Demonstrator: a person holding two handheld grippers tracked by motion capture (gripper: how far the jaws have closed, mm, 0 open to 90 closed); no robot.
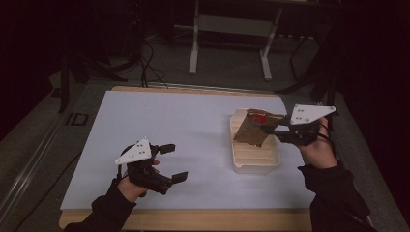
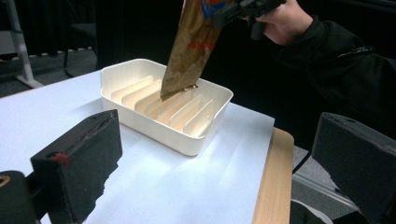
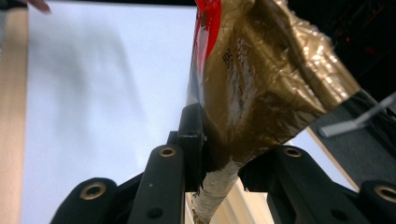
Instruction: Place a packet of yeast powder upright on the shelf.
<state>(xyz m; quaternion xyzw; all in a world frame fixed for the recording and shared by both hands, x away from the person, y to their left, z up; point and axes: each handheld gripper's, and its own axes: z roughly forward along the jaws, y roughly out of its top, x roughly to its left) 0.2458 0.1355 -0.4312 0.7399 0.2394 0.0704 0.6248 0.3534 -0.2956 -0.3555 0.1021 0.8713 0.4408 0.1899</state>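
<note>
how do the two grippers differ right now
The right gripper is shut on a gold bag and held above the white tray; the left gripper is open, empty and low over the table. Both have black fingers and a grey plate on top.

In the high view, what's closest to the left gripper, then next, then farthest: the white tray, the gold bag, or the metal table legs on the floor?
From the left gripper:
1. White tray, on the table to its right.
2. Gold bag, held above the tray by the right gripper.
3. Metal table legs, on the floor beyond the table.
</note>
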